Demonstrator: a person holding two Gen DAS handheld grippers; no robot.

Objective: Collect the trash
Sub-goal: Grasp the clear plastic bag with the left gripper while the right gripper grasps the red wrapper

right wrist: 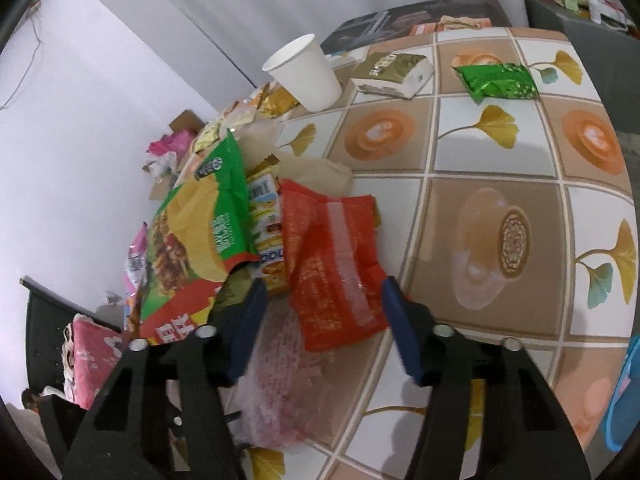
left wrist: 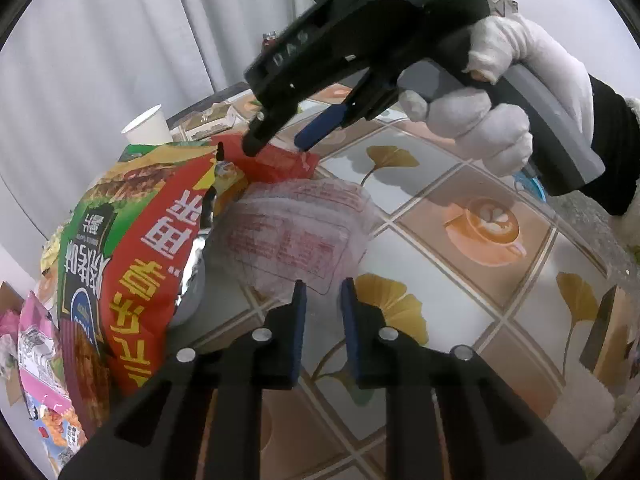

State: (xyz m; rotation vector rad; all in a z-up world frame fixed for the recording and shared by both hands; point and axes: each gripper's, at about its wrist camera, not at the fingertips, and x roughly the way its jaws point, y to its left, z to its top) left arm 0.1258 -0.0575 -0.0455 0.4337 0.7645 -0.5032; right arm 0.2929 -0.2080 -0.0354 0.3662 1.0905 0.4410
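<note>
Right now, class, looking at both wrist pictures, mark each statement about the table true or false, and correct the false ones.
1. The paper cup stands upright. True.
2. The red wrapper lies between the right claw's fingers. True.
3. The green packet sits inside the cup. False: it lies on the tablecloth, apart from the cup.
4. The left claw grips the big chip bag. False: its fingers straddle the edge of a clear printed wrapper.
5. The tablecloth is plain white. False: it shows ginkgo leaves and coffee cups.
</note>
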